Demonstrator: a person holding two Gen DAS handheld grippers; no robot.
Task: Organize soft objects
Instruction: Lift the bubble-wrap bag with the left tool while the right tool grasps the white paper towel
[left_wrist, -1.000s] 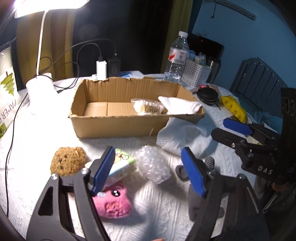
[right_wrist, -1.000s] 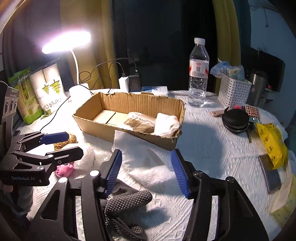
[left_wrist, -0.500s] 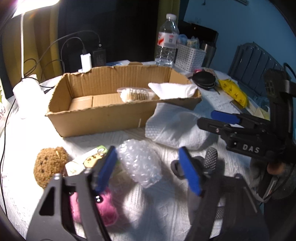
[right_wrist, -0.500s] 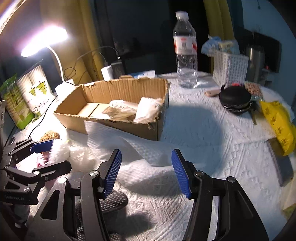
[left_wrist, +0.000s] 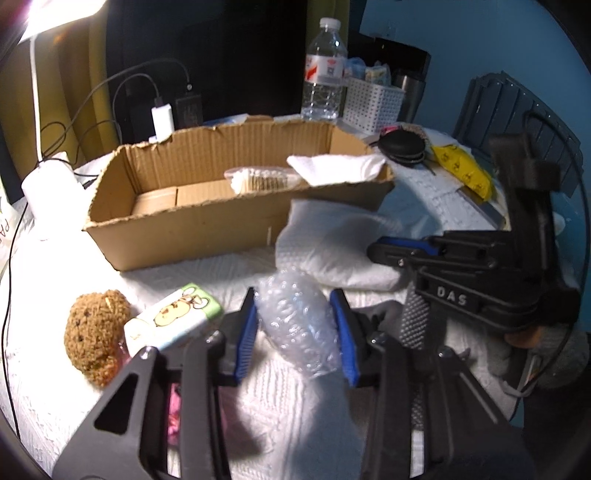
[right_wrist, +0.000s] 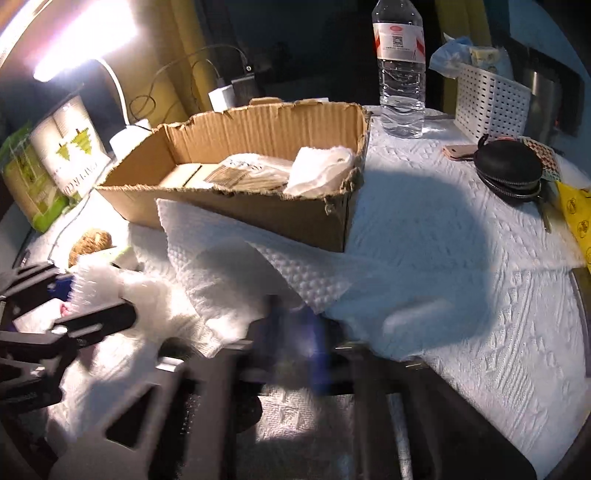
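On a white-covered table, the left gripper (left_wrist: 295, 332) pinches a wad of bubble wrap (left_wrist: 295, 325) between its blue pads, in front of an open cardboard box (left_wrist: 207, 229). The right gripper (right_wrist: 295, 347), blurred, has its jaws pressed together at the edge of a crumpled paper towel (right_wrist: 258, 266) lying against the box; whether it grips the towel is unclear. A brown plush toy (left_wrist: 96, 332) and a small tissue pack (left_wrist: 173, 317) lie to the left.
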